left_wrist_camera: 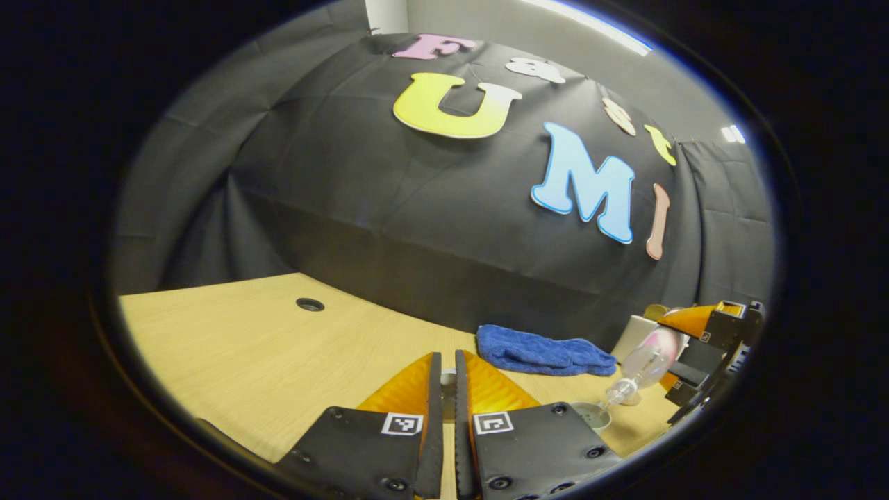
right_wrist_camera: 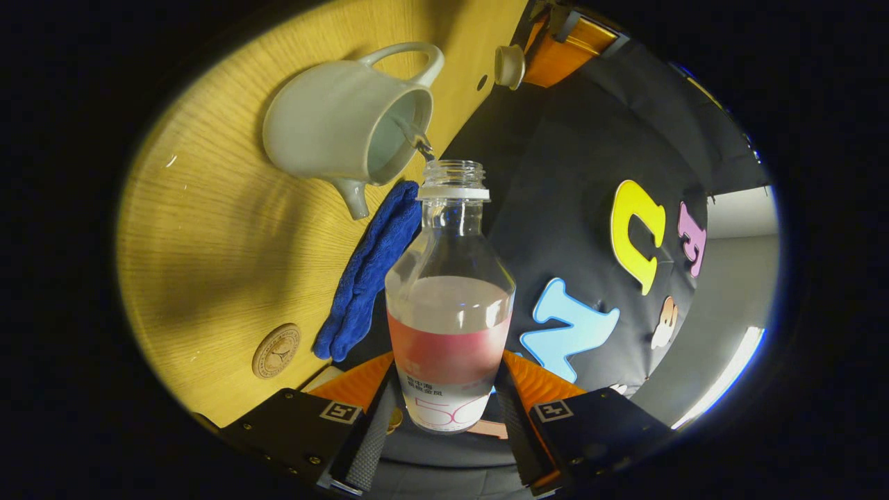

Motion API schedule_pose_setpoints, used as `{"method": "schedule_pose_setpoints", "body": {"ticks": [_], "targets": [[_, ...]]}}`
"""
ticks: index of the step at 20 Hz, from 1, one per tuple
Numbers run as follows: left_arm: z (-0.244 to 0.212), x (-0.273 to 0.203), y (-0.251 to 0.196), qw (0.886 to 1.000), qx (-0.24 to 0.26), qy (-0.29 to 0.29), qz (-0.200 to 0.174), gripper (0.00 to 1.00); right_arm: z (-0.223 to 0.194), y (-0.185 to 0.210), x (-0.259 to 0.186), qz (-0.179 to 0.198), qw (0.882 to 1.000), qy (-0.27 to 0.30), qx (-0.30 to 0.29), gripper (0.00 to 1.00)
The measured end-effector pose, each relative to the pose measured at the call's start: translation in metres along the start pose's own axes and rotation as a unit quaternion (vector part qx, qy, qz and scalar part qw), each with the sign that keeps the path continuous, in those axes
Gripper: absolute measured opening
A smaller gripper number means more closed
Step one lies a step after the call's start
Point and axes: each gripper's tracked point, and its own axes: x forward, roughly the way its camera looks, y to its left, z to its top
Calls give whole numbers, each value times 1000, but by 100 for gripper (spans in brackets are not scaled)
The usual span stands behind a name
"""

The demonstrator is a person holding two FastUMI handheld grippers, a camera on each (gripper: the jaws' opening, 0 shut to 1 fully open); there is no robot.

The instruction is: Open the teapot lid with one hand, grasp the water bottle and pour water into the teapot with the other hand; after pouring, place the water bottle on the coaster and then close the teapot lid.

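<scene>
Both fingers of right hand-held gripper (right_wrist_camera: 444,417) clamp tilted water bottle (right_wrist_camera: 449,326).

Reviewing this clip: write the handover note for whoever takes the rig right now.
Right gripper: shut on the water bottle, tipped, a thin stream running into the open teapot.
Left gripper: shut on the teapot lid, held up away from the pot.
Coaster lies bare on the table beside the blue cloth.
Done: lid off, pouring under way.
Left: finish pouring, stand bottle on coaster, put lid back.
</scene>
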Motion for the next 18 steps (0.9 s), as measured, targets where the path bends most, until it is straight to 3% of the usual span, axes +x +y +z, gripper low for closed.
{"method": "schedule_pose_setpoints", "body": {"ticks": [7, 13, 18], "targets": [[0, 0, 1, 1000, -3, -1, -1, 16, -2, -8, 7, -18, 999, -10, -36, 75], [0, 1, 0, 1000, -2, -1, -2, 16, 1, -29, 7, -62, 995, -25, -71, 75], [0, 0, 1, 1000, -3, -2, -2, 16, 2, -36, 6, -75, 993, -30, -88, 75]]}}
